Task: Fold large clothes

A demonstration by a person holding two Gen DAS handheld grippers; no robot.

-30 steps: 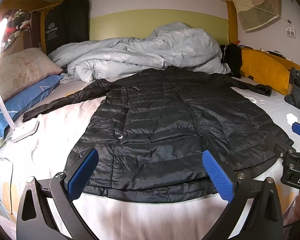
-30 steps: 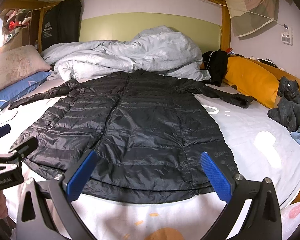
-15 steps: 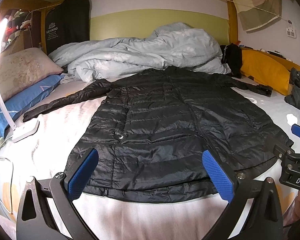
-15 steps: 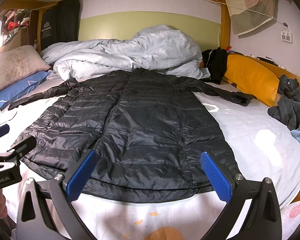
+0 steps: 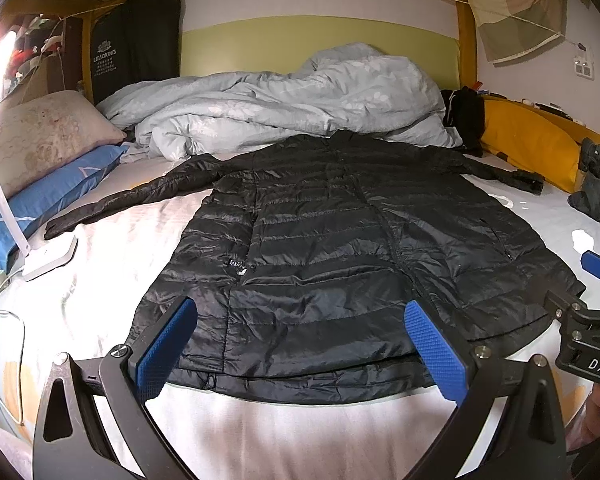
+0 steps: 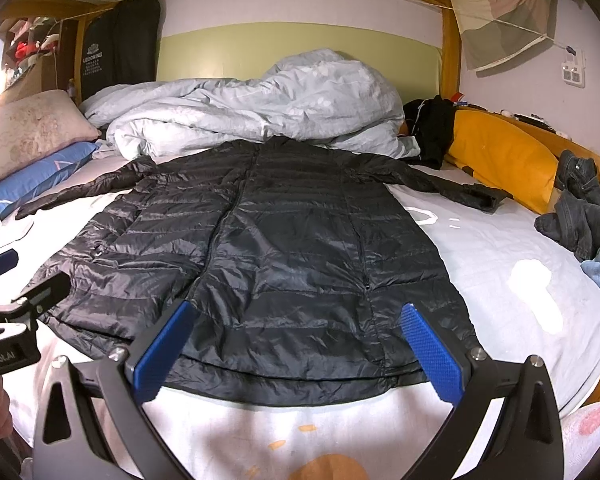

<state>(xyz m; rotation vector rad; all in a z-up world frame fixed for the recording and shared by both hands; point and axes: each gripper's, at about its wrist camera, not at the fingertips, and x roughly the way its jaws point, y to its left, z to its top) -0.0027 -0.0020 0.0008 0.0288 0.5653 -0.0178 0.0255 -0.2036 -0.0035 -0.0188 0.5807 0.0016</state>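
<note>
Black puffer coat [image 5: 340, 264]: collar hidden against duvet [image 5: 284, 108]; hem just ahead of left tool [image 5: 300, 344] and right tool [image 6: 296, 344], both wide open, empty.

Black coat [image 6: 284, 248] flat on bed [image 6: 500, 264]

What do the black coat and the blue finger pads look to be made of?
Black coat: seemingly thin nylon-like shell, glossy and crinkled, quilted in horizontal channels, probably padded. Left gripper finger pads: blue, matte, finely dimpled texture; likely rubber or plastic.
</note>
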